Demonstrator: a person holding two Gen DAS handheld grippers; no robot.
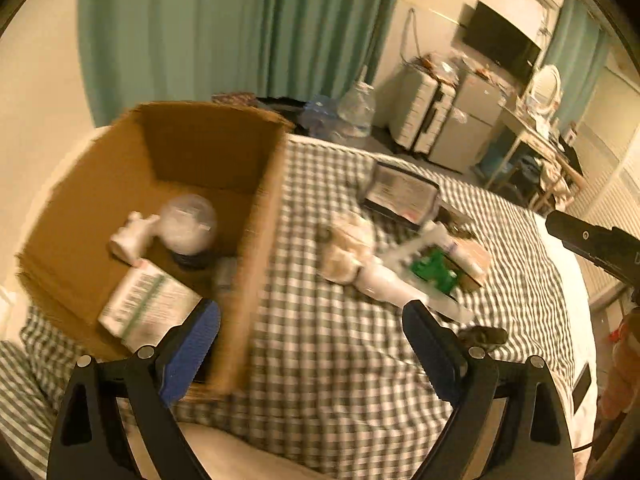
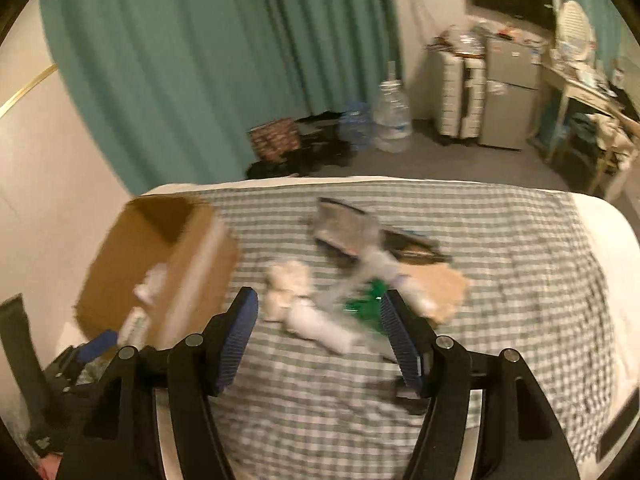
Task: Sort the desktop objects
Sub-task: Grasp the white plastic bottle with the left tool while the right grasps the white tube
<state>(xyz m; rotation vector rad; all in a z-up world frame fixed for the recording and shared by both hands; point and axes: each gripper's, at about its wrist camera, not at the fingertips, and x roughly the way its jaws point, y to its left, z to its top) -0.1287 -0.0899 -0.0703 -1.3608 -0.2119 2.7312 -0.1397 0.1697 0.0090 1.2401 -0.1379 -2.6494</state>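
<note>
An open cardboard box [image 1: 200, 148] stands on the left of the checked bed cover [image 1: 340, 360]. Inside it lie a white bottle [image 1: 130, 236], a clear domed item [image 1: 188, 222] and a white barcoded carton [image 1: 144, 304]. To its right lies a blurred pile: a beige bundle [image 1: 348, 244], a white tube [image 1: 380, 280], a clear pack with a green item [image 1: 434, 270] and a black tray [image 1: 400, 192]. My left gripper [image 1: 310, 312] is open and holds nothing, over the box's right wall. My right gripper [image 2: 320, 300] is open and holds nothing, above the white tube [image 2: 320, 324] and green pack [image 2: 364, 300].
A teal curtain [image 2: 200, 60] hangs behind the bed. On the floor beyond are water bottles [image 2: 392, 116], a white suitcase [image 2: 456, 92], a small fridge [image 2: 508, 96] and a cluttered desk [image 2: 588, 92]. A small dark object [image 1: 482, 336] lies on the cover near my left gripper.
</note>
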